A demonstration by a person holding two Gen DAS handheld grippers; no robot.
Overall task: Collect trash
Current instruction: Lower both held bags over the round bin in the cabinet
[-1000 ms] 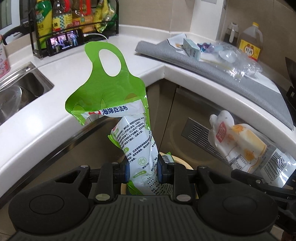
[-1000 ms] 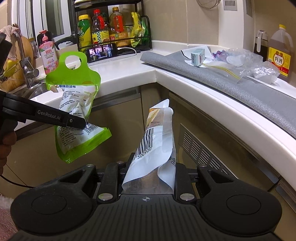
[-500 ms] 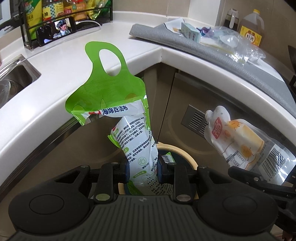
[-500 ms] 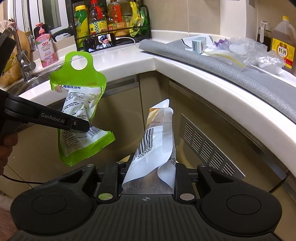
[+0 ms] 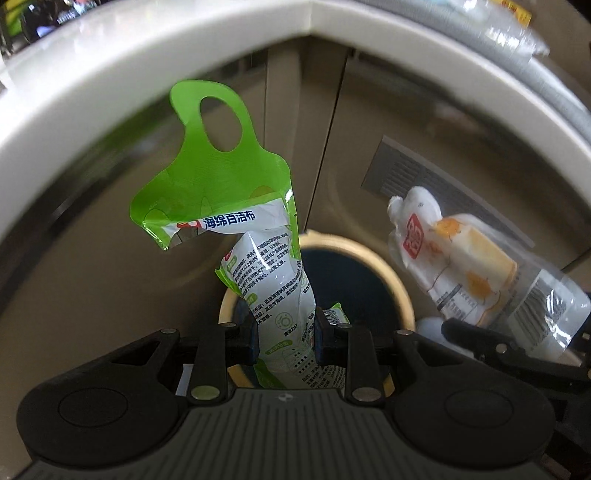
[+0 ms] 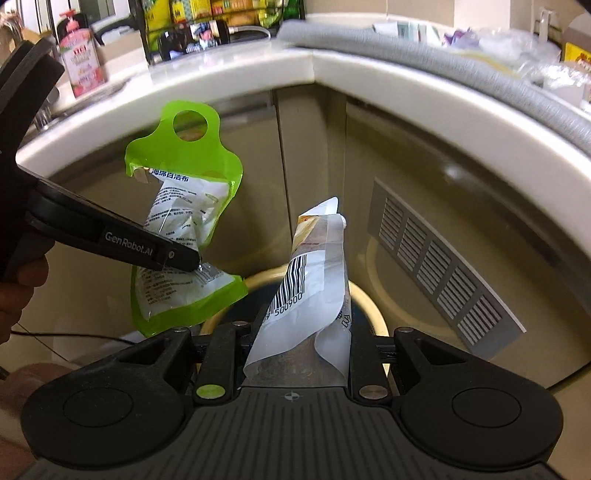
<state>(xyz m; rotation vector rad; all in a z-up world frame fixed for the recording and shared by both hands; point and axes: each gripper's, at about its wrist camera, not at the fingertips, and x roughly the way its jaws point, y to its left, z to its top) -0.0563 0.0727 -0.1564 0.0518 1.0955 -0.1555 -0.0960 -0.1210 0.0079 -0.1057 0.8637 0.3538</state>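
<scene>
My left gripper (image 5: 283, 338) is shut on a green and white sponge-cloth wrapper (image 5: 225, 199), held upright over a round bin with a tan rim (image 5: 395, 284) on the floor. My right gripper (image 6: 295, 336) is shut on a white and clear snack bag with a barcode (image 6: 314, 280), above the same bin's rim (image 6: 373, 310). The snack bag (image 5: 454, 266) shows at the right of the left wrist view. The green wrapper (image 6: 184, 221) and the left gripper's finger (image 6: 147, 247) show at the left of the right wrist view.
A white curved countertop (image 6: 369, 81) runs overhead, with a grey mat (image 6: 424, 48) holding plastic bags. Beige cabinet doors (image 6: 310, 166) and a vent grille (image 6: 439, 269) stand behind the bin. A pink soap bottle (image 6: 81, 62) and a condiment rack (image 6: 221, 18) sit at the back.
Both grippers have dropped lower and tilted down with their bags. The counter now sits above the view and the bin's opening shows much larger beneath them.
</scene>
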